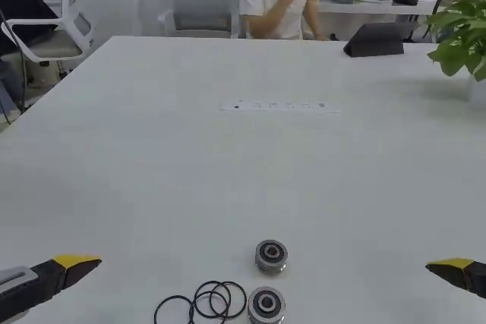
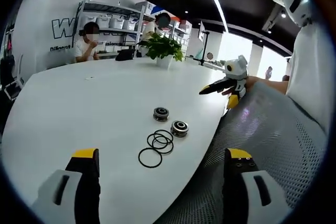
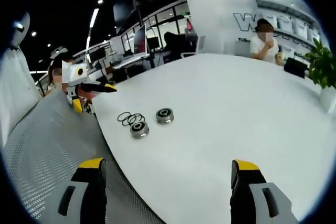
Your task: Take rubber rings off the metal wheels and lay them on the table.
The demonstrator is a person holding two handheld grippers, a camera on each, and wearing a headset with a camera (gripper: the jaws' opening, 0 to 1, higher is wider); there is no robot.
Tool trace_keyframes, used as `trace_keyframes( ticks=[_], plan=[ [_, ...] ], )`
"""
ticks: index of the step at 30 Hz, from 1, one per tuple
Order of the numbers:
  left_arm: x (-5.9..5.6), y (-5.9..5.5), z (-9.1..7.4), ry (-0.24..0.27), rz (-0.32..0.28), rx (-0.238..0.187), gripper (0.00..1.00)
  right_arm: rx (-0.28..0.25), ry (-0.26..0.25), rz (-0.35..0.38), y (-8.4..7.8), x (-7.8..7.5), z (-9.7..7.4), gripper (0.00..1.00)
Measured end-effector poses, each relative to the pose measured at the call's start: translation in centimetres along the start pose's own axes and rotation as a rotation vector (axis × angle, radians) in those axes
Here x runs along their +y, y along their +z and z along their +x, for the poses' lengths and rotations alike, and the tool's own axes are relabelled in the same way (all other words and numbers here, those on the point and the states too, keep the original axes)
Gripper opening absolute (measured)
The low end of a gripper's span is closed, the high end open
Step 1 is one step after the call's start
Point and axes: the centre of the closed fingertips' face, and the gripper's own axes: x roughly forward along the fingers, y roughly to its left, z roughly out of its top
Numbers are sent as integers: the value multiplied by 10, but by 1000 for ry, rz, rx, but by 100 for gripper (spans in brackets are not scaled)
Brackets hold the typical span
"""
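Rubber rings lie loose, some overlapping, at the near edge of the white surface, just left of the nearer of two metal wheels. The left claw and right claw both gape wide and hold nothing, well apart on either side.

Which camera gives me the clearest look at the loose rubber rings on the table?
Left gripper view: the rubber rings lie whole, one apart from an overlapping bunch. Head view shows the rings right at the bottom edge. Right gripper view shows the rings small, beside a wheel.
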Motion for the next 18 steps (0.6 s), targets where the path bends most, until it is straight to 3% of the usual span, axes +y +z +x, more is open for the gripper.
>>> trace_keyframes(
  ticks=[10,15,18],
  plan=[
    [-3,-3,-1,6,10,18,99,-10,-15,30,-1,4,-6,99],
    [-4,-3,-2,15,5,22,99,0,-55,45,-3,0,-13,99],
    [-5,-2,-4,18,12,24,98,10,-56,94,-1,2,-16,94]
  ],
)
